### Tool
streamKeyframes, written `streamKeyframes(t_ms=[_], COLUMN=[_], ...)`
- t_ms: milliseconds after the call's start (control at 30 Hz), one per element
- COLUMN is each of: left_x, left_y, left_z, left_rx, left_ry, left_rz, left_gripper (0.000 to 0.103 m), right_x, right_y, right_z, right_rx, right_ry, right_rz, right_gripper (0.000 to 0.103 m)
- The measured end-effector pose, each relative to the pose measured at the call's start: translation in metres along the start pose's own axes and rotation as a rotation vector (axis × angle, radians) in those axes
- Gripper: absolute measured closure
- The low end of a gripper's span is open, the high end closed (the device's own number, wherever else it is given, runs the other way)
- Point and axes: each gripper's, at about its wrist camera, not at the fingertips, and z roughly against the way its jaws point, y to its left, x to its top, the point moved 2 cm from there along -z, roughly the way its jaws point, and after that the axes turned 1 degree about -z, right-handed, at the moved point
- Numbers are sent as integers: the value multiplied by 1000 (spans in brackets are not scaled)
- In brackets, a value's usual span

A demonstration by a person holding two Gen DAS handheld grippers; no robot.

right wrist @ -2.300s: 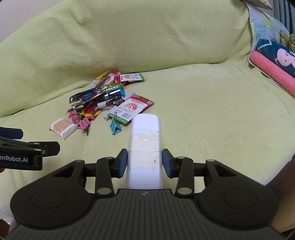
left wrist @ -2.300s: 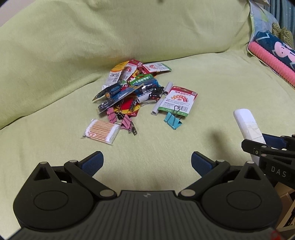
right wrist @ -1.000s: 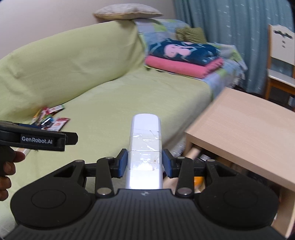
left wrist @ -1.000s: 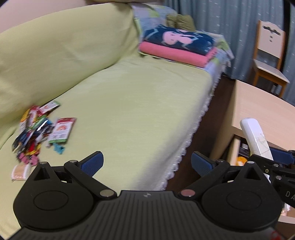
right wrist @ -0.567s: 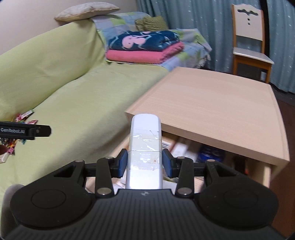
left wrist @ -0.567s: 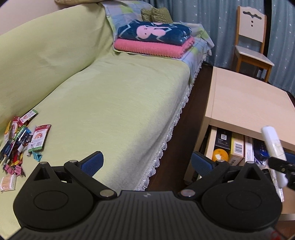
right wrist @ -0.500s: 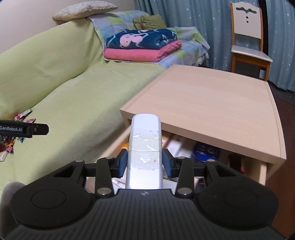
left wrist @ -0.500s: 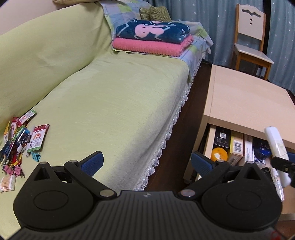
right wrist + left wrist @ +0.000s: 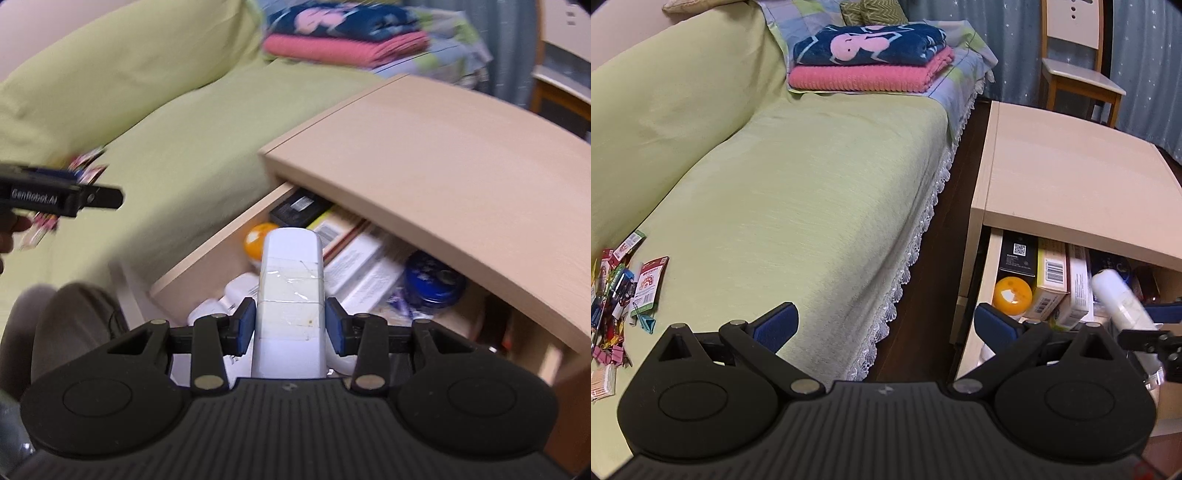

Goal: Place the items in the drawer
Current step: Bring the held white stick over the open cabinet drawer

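The right gripper [image 9: 290, 325] has its blue fingers [image 9: 246, 325] clenched on a white remote control [image 9: 290, 288] wrapped in clear tape. The remote points forward and hangs above an open drawer [image 9: 207, 254] pulled out from under a pale wooden worktop [image 9: 443, 155]. The drawer is crowded: an orange ball [image 9: 256, 236] and a black box [image 9: 299, 206] at the far left, paper boxes in the middle, a blue tin [image 9: 432, 280] on the right. The left gripper [image 9: 884, 325] floats with its fingers [image 9: 775, 325] released wide and empty, above the near edge of a green sofa [image 9: 798, 206]. A heap of small packets and clips [image 9: 620, 291] lies on the sofa's left. Folded blankets [image 9: 868, 62] sit at its far end.
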Motion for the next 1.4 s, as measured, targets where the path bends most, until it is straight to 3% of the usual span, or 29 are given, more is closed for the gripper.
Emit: streamKeyframes(t_ms=[400,733,1400], left_x=[1,-1,0], left_y=[1,2,2], left_z=[-9,-12,-18], left_rx=[29,32,26], left_ry=[31,46,56], left_rz=[3,4,3], left_gripper=[1,1,1], right_x=[9,8,9], right_y=[21,36,40], right_z=[-54,-73,-83], right_rx=[199,266,283], right_ry=[133,199,246], right_rz=[291,578,701], right_gripper=[66,66,66])
